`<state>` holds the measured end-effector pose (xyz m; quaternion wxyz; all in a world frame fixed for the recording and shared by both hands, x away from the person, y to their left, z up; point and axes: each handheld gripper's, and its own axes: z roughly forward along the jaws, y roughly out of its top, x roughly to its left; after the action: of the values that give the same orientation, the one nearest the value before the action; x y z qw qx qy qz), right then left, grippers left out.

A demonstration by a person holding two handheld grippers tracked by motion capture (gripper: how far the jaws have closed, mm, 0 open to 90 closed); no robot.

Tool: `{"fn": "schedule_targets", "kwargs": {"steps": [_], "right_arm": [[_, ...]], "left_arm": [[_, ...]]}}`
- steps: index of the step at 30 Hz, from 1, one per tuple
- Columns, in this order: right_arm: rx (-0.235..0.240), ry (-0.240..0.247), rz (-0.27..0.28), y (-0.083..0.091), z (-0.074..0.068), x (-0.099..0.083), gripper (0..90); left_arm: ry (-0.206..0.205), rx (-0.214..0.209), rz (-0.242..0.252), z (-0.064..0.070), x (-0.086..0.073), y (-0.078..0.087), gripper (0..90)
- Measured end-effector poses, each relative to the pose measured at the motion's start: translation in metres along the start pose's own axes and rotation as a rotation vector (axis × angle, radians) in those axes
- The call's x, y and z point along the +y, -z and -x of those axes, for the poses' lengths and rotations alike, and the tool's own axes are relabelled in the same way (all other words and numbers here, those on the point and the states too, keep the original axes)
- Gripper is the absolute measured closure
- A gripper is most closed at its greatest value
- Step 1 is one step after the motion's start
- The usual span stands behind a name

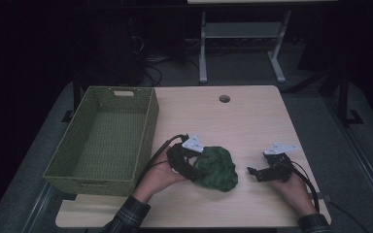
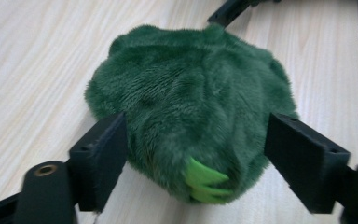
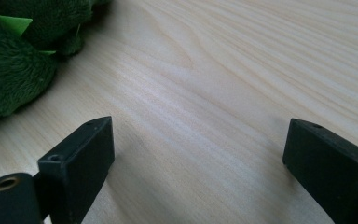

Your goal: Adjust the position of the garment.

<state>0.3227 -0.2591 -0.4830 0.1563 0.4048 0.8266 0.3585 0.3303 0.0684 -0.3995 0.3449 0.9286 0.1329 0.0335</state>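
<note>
Dim lab: bare worktable (image 1: pixel 252 121), floor cables (image 1: pixel 148 68)

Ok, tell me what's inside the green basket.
The green woven basket looks empty in the high view: just its bare woven floor. The strip of floor right behind its near wall is hidden, so something small there can't be ruled out.

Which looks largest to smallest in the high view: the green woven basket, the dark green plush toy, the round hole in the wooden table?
1. Green woven basket
2. Dark green plush toy
3. Round hole, which lies farther from the camera but is clearly smallest.
</note>
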Motion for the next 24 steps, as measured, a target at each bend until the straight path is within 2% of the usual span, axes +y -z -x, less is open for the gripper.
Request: {"fn": "schedule_targets", "kwargs": {"steps": [3,4,12,21,22,24], "right_arm": [[0.0,0.0,0.0,0.0,0.0,0.0,8.5],[0.0,0.0,0.0,0.0,0.0,0.0,8.5],[0.0,-0.004,-0.003,0.0,0.0,0.0,8.6],[-0.002,-0.005,-0.003,0.0,0.0,0.0,8.8],[-0.002,-0.005,-0.003,0.0,0.0,0.0,8.8],[-0.002,-0.004,-0.003,0.0,0.0,0.0,8.9]], "left_arm": [[0.002,-0.02,-0.008,-0.001,0.001,-0.009,18.0],[-0.014,-0.022,-0.023,-0.002,0.002,-0.011,17.4],[-0.025,-0.051,-0.093,-0.004,-0.003,-0.036,15.6],[-0.048,-0.033,-0.14,-0.003,-0.009,-0.052,15.4],[-0.06,-0.03,-0.158,-0.004,-0.009,-0.053,15.7],[-0.056,-0.025,-0.169,-0.004,-0.01,-0.057,16.3]]}}
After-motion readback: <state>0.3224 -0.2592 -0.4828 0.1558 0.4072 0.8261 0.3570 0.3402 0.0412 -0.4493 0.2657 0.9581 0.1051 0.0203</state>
